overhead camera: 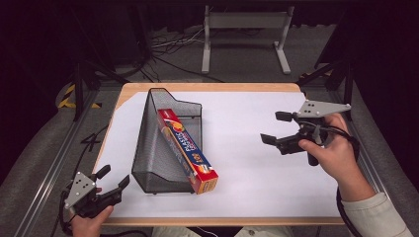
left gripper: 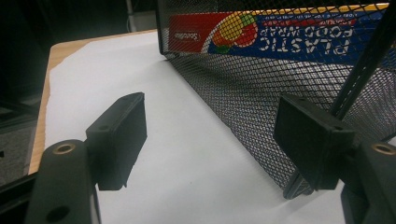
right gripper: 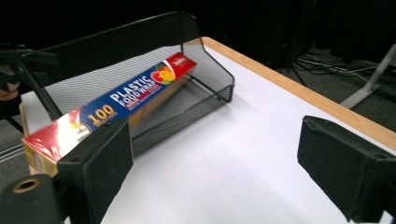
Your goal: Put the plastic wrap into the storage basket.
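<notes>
Left gripper [overhead camera: 114,178]: near-left corner of the table, held in a hand at the near edge; jaws wide apart with nothing between them. In the left gripper view the jaws frame the white sheet and the mesh wall of the rack [left gripper: 261,93], which stands just ahead.
Right gripper [overhead camera: 272,129]: right side of the table, raised a little over the sheet in the right hand [overhead camera: 332,150]; jaws wide apart, holding nothing, pointing left toward the rack and well apart from it.
Box [overhead camera: 188,149]: a long plastic-wrap carton lying slanted in the rack; its near end juts out of the rack's open near-right corner, and its far end leans on the far wall. The printed face is turned up and to the right.
Rack [overhead camera: 153,148]: black wire mesh, left of the table's centre, standing on the sheet with its long axis running near to far; its tall back is on the left and its low wall on the right.
Sheet [overhead camera: 247,163]: white, covering most of the tabletop.
Table [overhead camera: 207,87]: wooden edge visible along the far side.
Stand [overhead camera: 244,29]: grey metal frame on the floor beyond the table.
</notes>
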{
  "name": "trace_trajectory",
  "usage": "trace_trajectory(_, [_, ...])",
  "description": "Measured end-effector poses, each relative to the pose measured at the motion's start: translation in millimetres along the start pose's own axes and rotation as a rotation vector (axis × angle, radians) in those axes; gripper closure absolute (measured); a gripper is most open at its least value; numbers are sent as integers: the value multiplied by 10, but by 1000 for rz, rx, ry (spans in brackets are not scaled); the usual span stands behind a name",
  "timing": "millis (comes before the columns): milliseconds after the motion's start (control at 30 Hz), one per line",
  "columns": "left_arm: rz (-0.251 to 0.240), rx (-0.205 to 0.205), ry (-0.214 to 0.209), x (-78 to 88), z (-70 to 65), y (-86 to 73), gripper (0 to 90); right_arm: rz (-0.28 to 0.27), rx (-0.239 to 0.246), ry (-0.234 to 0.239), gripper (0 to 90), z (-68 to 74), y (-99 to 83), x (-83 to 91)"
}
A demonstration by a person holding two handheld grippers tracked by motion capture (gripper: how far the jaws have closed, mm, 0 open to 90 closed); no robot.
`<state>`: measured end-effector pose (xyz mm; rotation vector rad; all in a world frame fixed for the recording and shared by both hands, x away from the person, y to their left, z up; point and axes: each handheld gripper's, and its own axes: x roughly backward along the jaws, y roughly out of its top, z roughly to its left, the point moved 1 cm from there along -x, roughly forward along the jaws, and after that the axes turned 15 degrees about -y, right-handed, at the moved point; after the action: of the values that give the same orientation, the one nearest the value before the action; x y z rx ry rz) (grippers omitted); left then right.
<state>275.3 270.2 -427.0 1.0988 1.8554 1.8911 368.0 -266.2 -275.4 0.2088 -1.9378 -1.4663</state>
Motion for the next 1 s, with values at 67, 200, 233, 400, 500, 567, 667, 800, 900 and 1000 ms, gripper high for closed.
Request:
trace_trajectory(67, [0,0,1,1,1,-1,264,-2,-13,-11,99,-64,-92,32])
trace_trajectory(200, [2,-1,-4,1,0,-1,264,-3,-17,-38,95,-173,-298,65])
trace_trajectory(233, [2,-1,-4,1,0,-1,263,-3,-17,-38,95,-173,-298,65])
trace_trajectory(400, [19,-24,-9,-25,-37,7,261,-11,-14,-51,95,-230,-704,-9])
trace_trajectory(500, [16,-21,-9,-23,-30,5,261,-9,-25,-46,95,-233,-819,-32])
trace_trajectory(567, [13,-13,-9,-17,-22,1,261,4,-40,-49,95,-245,-984,-56])
trace_trajectory(667, [16,-16,-10,-18,-23,0,261,11,-55,-53,95,-254,-1089,-59])
trace_trajectory(800, [19,-17,-11,-21,-21,-2,261,17,-90,-59,95,-269,-1319,-50])
trace_trajectory(900, [16,-15,-9,-19,-21,-3,261,33,-116,-66,95,-269,-1502,-61])
trace_trajectory(1000, [13,-16,-9,-19,-20,-4,261,31,-128,-78,95,-266,-1641,-66])
